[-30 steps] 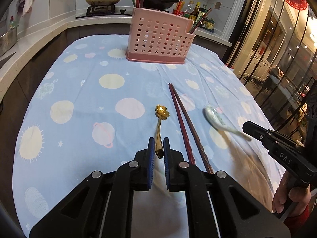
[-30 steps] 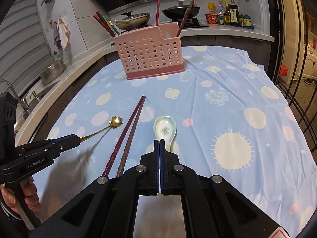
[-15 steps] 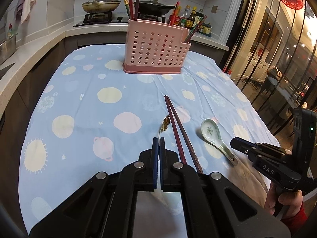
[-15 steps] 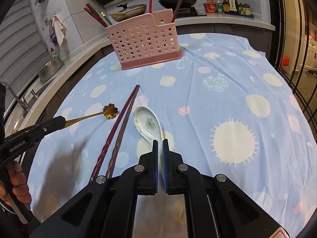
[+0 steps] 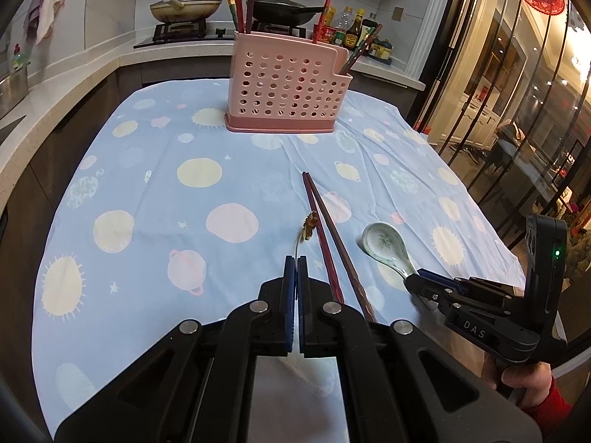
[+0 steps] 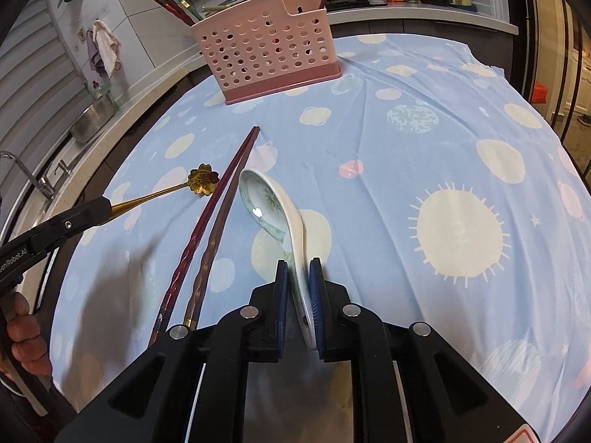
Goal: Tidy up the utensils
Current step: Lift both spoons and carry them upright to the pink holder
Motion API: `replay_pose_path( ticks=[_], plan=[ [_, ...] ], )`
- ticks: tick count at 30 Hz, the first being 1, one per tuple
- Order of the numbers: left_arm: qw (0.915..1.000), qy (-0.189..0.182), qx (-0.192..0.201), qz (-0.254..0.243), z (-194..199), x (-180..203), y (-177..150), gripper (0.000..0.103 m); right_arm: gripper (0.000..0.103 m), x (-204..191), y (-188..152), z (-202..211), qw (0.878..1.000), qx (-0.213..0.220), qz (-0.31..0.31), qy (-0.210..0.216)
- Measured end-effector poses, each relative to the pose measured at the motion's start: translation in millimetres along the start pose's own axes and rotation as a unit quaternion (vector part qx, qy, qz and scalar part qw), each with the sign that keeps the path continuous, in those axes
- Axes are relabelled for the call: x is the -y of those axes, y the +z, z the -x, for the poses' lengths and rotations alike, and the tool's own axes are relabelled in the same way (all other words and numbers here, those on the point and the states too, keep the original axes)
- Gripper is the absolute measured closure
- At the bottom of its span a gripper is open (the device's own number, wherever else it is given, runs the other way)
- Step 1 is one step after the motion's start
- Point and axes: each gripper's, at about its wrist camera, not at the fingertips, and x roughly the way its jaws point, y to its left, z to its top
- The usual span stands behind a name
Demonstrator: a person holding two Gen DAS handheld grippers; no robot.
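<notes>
My left gripper [image 5: 296, 263] is shut on the thin handle of the gold flower spoon [image 5: 309, 221], whose bowl [image 6: 203, 183] hangs a little above the cloth. The white ceramic spoon [image 6: 266, 203] lies on the blue tablecloth. Its handle runs between the jaws of my right gripper [image 6: 297, 264], which are opening, with a gap at the left pad. In the left wrist view that gripper [image 5: 415, 281] sits at the handle's end of the ceramic spoon [image 5: 382, 241]. A pair of dark red chopsticks [image 5: 332, 243] lies between the two spoons. The pink perforated basket [image 5: 284, 81] stands at the table's far side with several chopsticks in it.
The blue patterned tablecloth [image 5: 155, 199] covers the round table. Behind it runs a counter with a stove, a lidded pan [image 5: 184, 3], a wok and sauce bottles [image 5: 351, 33]. A sink and tap [image 6: 22, 173] are to the left, glass doors [image 5: 517, 110] to the right.
My left gripper shut on the gold spoon's handle and lifted it off the cloth. My right gripper came down over the ceramic spoon's handle and its jaws parted around it.
</notes>
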Motion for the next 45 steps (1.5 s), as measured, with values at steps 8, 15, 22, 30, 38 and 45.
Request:
replay_pose_path(
  ticks=[8,15,22,30,38,45],
  plan=[
    [0.9999,-0.001,0.012,-0.002,8,1,3,0.102,0.094,-10,-1,12,1.000,0.013,0.017,-0.009],
    [0.9990,0.001,0.043,-0.012,23,2,26,0.102,0.096,-18,25,46,0.997,0.065,0.027,-0.010],
    [0.9966,0.005,0.076,-0.032,31,8,61,0.102,0.096,-23,61,63,0.994,0.105,0.039,-0.011],
    [0.9904,0.016,0.123,-0.061,37,17,133,0.102,0.096,-26,126,71,0.987,0.152,0.049,-0.010],
    [0.9826,0.023,0.165,-0.081,33,29,208,0.102,0.097,-35,201,70,0.977,0.202,0.064,-0.022],
    [0.9803,0.038,0.171,-0.091,11,30,253,0.102,0.097,-36,261,60,0.969,0.235,0.062,-0.031]
  ],
)
